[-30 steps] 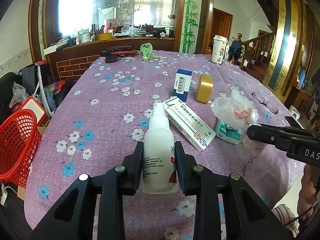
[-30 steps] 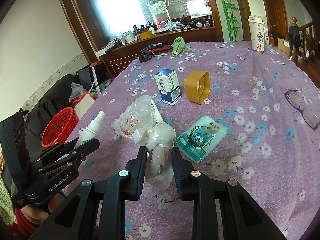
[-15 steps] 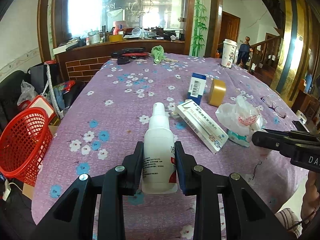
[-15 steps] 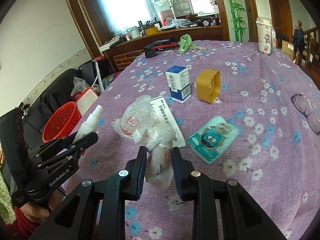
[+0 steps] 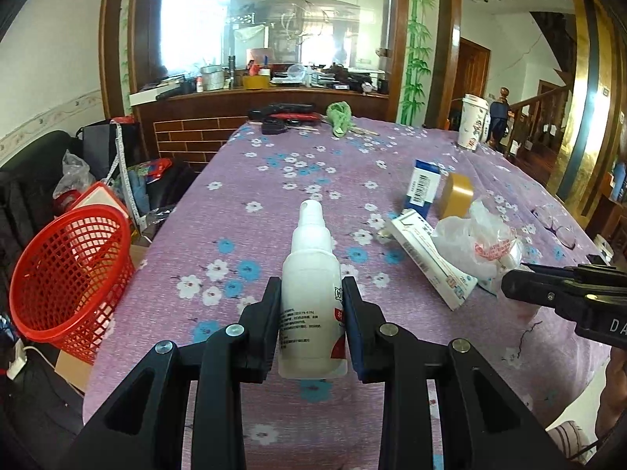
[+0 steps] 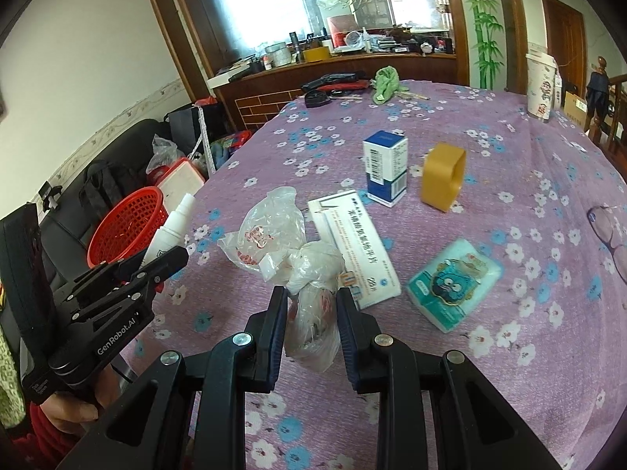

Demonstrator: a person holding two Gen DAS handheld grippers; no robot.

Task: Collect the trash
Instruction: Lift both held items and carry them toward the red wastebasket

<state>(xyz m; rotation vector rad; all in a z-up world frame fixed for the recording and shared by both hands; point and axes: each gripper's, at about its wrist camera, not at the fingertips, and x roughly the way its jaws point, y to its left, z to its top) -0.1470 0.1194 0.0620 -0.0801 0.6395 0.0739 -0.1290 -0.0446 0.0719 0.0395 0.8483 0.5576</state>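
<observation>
Left gripper [image 5: 312, 313] pinches white plastic spray bottle [image 5: 311, 274] by body, nozzle pointing away, above purple floral tablecloth [image 5: 274, 180]. Right gripper [image 6: 309, 309] pinches crumpled clear plastic bag [image 6: 292, 258] with red print, bag bunched between pads, rest spilling forward. Red mesh plastic basket [image 5: 66, 274] stands off table's left edge, on floor. Long white medicine carton [image 6: 354, 243] lies flat just beside bag; blue-white upright box [image 6: 386, 166], yellow tape roll [image 6: 443, 174], tissue pack [image 6: 454, 284] farther out.
</observation>
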